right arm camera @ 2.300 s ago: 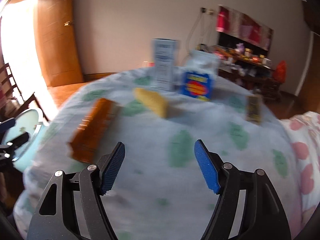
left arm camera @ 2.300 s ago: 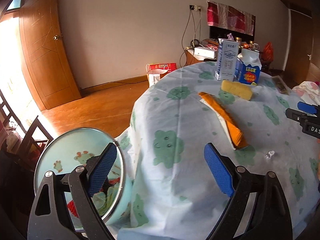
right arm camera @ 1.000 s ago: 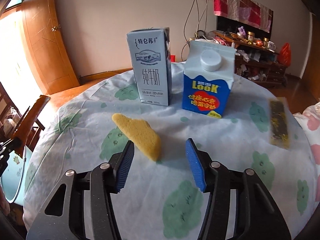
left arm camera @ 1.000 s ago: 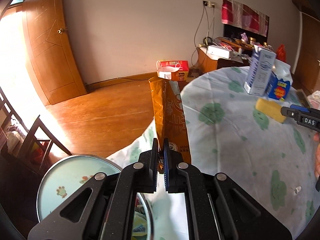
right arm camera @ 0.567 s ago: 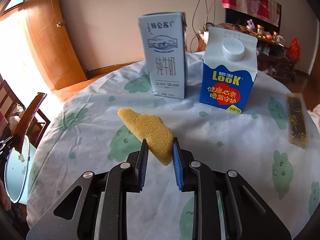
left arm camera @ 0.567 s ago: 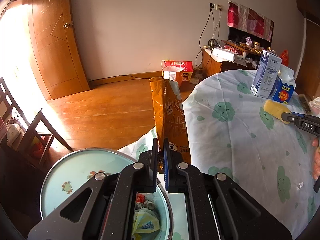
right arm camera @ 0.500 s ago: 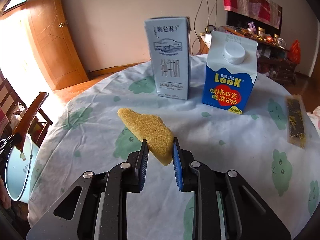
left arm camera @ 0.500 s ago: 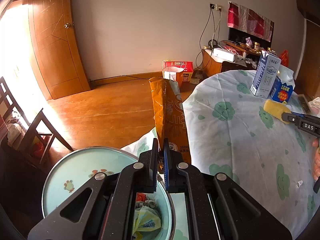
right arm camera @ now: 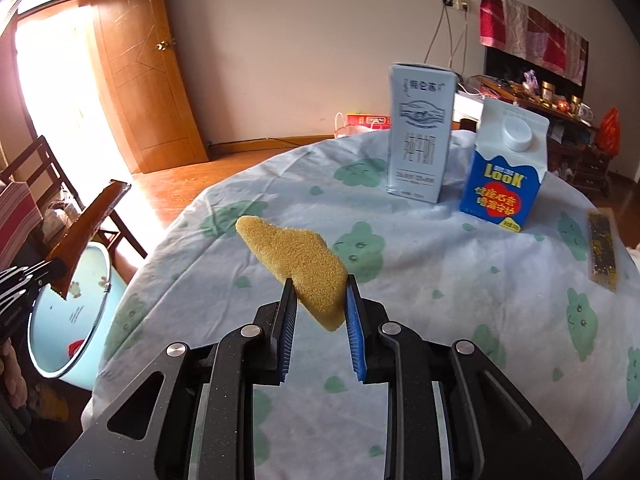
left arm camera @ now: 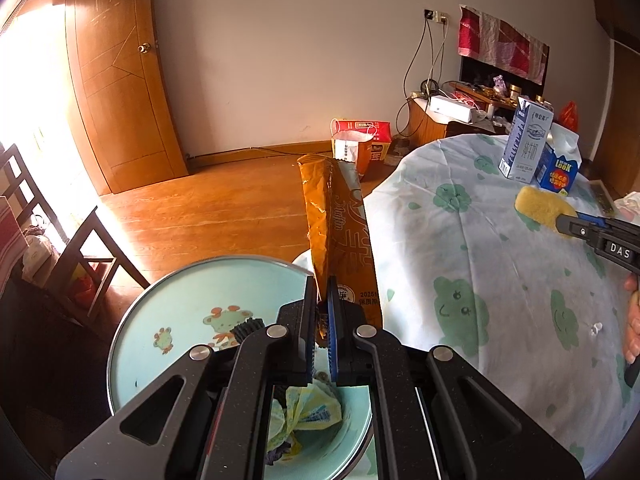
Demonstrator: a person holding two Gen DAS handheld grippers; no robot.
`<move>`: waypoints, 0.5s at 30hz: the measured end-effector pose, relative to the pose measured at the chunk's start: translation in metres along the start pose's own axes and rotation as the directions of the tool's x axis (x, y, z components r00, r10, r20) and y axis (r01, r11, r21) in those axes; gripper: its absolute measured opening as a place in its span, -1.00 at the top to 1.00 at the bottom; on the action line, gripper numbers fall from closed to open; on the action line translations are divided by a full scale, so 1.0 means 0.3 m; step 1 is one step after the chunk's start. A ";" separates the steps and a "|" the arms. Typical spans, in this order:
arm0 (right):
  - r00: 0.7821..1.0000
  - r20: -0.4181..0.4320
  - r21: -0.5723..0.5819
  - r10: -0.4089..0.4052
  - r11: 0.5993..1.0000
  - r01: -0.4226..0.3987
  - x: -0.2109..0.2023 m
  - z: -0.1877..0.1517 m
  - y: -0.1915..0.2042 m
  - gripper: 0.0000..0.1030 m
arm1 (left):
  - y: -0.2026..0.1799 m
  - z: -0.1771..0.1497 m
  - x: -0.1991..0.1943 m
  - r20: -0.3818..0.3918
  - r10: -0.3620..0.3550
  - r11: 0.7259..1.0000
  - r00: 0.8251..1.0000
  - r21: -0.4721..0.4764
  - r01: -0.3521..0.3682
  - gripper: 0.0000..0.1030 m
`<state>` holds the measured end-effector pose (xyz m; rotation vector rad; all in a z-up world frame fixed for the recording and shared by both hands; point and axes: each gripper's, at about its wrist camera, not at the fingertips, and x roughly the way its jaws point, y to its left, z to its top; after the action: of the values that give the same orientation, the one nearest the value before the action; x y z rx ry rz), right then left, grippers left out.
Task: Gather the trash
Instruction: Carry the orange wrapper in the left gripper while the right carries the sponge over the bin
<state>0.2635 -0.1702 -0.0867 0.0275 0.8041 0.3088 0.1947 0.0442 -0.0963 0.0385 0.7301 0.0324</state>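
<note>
My left gripper (left arm camera: 320,300) is shut on the bottom end of a long orange snack wrapper (left arm camera: 336,216), which stands upright above a light blue trash bin (left arm camera: 132,320) holding crumpled wrappers. My right gripper (right arm camera: 320,292) is shut on a yellow sponge (right arm camera: 296,256), held a little above the green-patterned tablecloth (right arm camera: 440,280). The sponge (left arm camera: 536,206) also shows at the right edge of the left wrist view. In the right wrist view the orange wrapper (right arm camera: 92,216) and the bin (right arm camera: 60,320) lie far left, beside the table.
A tall grey milk carton (right arm camera: 420,132) and a blue carton (right arm camera: 504,168) stand at the table's far side. A dark snack bar wrapper (right arm camera: 602,248) lies to the right. A small white scrap (left arm camera: 595,328) lies on the cloth. A wooden chair (left arm camera: 80,248) stands left of the bin.
My left gripper took hold of the orange wrapper and carried it from the table to above the bin. My right gripper shut on the sponge and lifted it off the cloth.
</note>
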 end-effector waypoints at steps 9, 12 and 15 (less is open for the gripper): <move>0.999 0.015 -0.040 0.029 0.999 -0.028 -0.031 -0.027 0.093 0.53 | 0.025 -0.065 -0.036 -0.010 -0.007 1.000 1.000 0.004 0.007 0.92; 0.999 0.019 -0.054 0.039 0.998 -0.038 -0.044 -0.042 0.119 0.53 | 0.030 -0.083 -0.051 -0.011 -0.008 1.000 1.000 0.007 0.008 0.92; 0.999 0.022 -0.074 0.043 0.996 -0.041 -0.056 -0.057 0.149 0.53 | 0.036 -0.097 -0.067 -0.011 -0.009 1.000 1.000 0.012 0.009 0.92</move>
<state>0.2287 -0.1338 -0.0805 -0.0211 0.7685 0.3771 0.1602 0.0547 -0.1043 0.0464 0.7413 0.0196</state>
